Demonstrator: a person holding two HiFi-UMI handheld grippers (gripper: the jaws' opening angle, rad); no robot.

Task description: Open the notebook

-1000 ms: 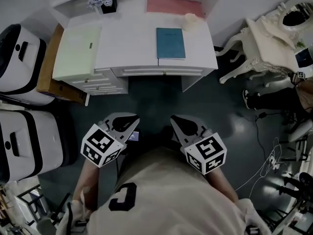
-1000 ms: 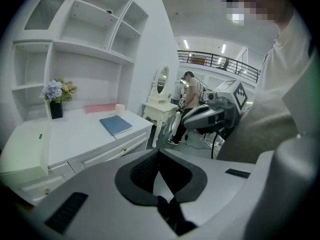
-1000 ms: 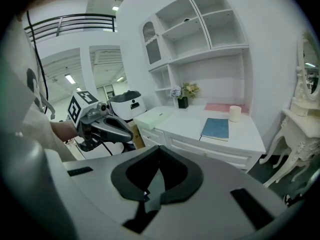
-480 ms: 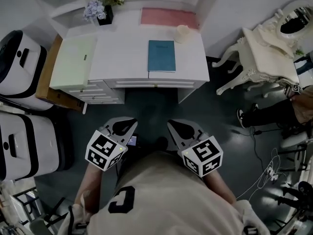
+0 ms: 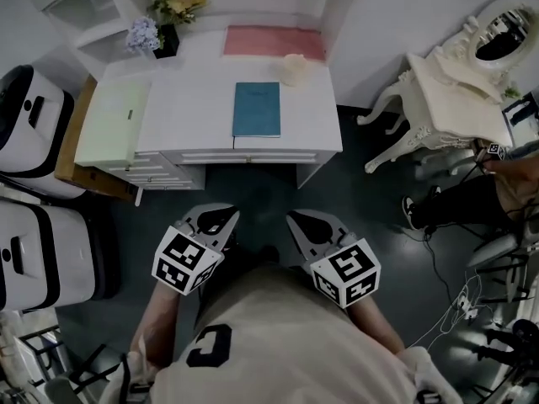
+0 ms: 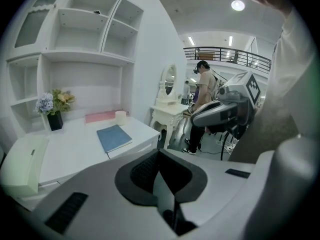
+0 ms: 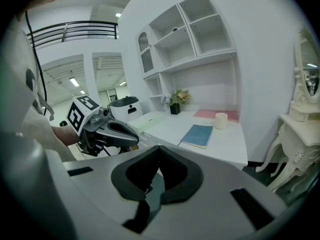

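Observation:
A closed blue notebook (image 5: pixel 257 109) lies flat near the front edge of the white desk (image 5: pixel 194 99). It also shows in the left gripper view as the notebook (image 6: pixel 114 138) and in the right gripper view as the notebook (image 7: pixel 197 135). My left gripper (image 5: pixel 215 220) and right gripper (image 5: pixel 305 223) hover side by side over the dark floor, close to my body and well short of the desk. The left gripper (image 6: pixel 159 151) has its jaws together with nothing between them. The right gripper (image 7: pixel 159 148) looks the same, shut and empty.
On the desk are a pale green box (image 5: pixel 114 120) at the left, a pink pad (image 5: pixel 274 42), a cream cup (image 5: pixel 292 70) and a flower vase (image 5: pixel 156 34) at the back. White machines (image 5: pixel 34 108) stand left. An ornate white dressing table (image 5: pixel 450 91) and a person (image 5: pixel 497 192) are right.
In the head view the desk and notebook have slid down and left, drawing nearer. Both grippers stay shut in front of my body, carried along with me.

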